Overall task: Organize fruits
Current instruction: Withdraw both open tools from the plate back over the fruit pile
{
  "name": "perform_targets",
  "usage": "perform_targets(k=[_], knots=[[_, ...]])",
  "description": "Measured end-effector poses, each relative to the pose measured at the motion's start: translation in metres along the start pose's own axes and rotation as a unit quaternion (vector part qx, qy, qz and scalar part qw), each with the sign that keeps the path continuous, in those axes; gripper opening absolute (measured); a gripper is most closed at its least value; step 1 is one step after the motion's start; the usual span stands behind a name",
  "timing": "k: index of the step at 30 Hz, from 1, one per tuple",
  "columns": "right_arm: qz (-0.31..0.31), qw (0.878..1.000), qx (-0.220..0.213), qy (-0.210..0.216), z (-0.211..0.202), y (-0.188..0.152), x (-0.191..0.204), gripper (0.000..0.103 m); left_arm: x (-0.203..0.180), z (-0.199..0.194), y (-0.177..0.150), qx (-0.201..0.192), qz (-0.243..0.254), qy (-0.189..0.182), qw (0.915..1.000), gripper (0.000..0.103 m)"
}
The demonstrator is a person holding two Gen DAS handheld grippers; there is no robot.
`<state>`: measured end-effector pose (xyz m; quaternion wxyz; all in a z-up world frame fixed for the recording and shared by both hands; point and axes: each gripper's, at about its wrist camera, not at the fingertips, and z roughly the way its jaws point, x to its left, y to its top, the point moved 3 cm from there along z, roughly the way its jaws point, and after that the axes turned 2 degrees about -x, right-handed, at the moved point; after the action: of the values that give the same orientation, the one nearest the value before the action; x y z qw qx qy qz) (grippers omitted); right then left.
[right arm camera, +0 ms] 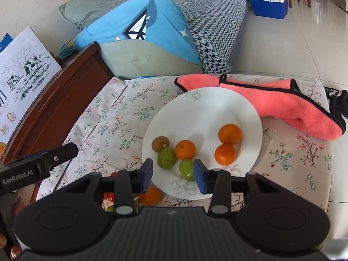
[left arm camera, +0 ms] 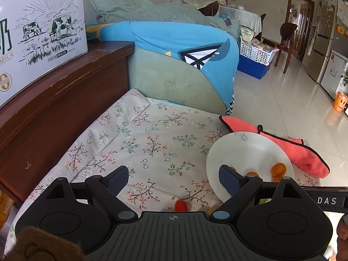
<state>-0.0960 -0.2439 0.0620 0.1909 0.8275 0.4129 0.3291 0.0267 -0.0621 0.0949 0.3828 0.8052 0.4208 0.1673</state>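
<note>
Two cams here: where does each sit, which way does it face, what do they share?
Left wrist: on the left claw, angled down across the floral cloth; open fingers show.
Right wrist: on the right claw, angled down over the round white plate; fingers apart, empty.
Shared: plate, cloth, pink towel.

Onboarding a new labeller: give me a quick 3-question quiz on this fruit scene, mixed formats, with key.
1. Count: how many orange fruits lie on the white plate?
2. True or false: the right tongs are clamped on a green fruit.
3. Multiple choice: the pink cloth lies (A) on the plate, (B) behind the plate on the floral cover, (C) on the wooden cabinet.

Key:
1. Three; another orange fruit sits off the plate.
2. False: the pads stand apart above the plate, and neither presses on the fruit.
3. B
</note>
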Motion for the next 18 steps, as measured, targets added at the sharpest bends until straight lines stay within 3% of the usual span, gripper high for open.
perform_targets(k=[10, 18], knots=[[-0.032, 0.998, 0.045, 0.042, 0.005, -0.037, 0.030, 0.043, 0.025, 0.013, -0.025, 0.060, 0.015, 0.015, 0.9980, 0.091], [-0.014, 0.995, 0.083, 0.048, 0.026, -0.054, 0.040, 0.042, 0.030, 0.029, -0.041, 0.090, 0.037, 0.014, 0.9952, 0.090]])
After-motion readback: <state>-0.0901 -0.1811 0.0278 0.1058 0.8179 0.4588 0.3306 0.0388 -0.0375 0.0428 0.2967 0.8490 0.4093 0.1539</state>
